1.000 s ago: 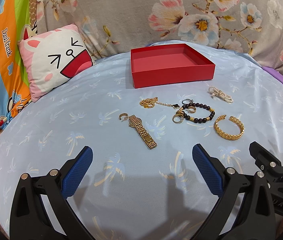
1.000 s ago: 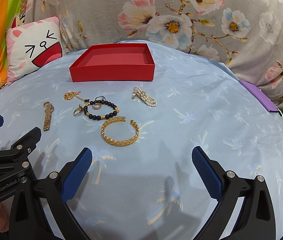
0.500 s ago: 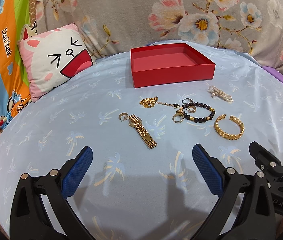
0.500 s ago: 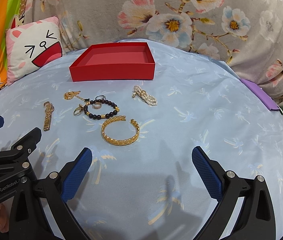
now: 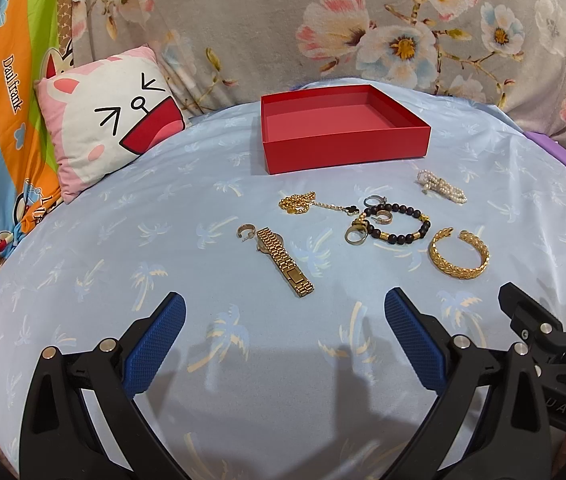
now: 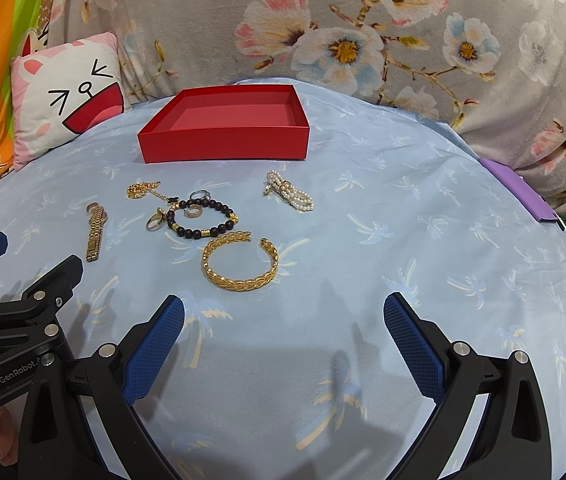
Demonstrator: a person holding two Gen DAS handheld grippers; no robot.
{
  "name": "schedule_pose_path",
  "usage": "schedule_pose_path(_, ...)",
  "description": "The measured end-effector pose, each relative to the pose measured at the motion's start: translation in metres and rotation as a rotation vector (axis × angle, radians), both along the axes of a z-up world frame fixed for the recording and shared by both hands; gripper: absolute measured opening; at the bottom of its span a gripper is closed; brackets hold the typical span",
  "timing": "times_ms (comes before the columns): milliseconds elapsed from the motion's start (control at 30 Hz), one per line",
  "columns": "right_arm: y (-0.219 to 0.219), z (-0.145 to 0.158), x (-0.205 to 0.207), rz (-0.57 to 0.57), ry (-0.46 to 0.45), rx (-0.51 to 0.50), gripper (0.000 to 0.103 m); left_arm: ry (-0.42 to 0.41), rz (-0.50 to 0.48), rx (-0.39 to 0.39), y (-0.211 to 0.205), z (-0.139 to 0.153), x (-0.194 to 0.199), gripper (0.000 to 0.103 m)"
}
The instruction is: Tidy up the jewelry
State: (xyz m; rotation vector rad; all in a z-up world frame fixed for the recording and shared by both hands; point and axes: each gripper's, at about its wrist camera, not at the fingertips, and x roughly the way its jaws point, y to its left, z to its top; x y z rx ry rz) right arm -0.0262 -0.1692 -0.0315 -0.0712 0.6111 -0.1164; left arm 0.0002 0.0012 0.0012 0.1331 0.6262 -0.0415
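red box [image 5: 343,142] empty at the bed's far side; jewelry loose in front, cuff [image 6: 241,262] nearest. nothing's moved since a second ago. we hold left gripper [image 5: 281,334] and right gripper [image 6: 283,334] apart, unloaded. sorting not started.

"Daulfrank" on striped fabric [image 5: 11,80]; "GenRobot" on left gripper [image 6: 23,364]

A cartoon-face pillow [image 5: 111,116] lay at ten o'clock on the blue bedsheet [image 5: 131,248]; a floral blanket [image 6: 363,40] stood at twelve.
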Motion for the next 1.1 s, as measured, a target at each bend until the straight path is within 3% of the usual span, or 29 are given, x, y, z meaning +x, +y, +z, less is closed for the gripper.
schedule_pose_path(600,0.001,0.002,0.000,0.002,0.001,0.003,0.098,0.002,0.000,-0.001,-0.001,0.001,0.001,0.097)
schedule_pose_path(833,-0.007,-0.007,0.004,0.011,0.030,0.057,0.098,-0.005,-0.006,-0.030,0.001,-0.001,-0.003,0.098)
schedule_pose_path(933,-0.010,-0.006,0.005,0.007,0.034,0.074,0.098,-0.021,-0.014,-0.077,0.008,0.002,-0.008,0.098)
schedule_pose_path(1100,-0.015,-0.007,0.006,0.042,0.046,0.127,0.098,-0.002,0.005,-0.040,0.021,0.003,-0.007,0.098)
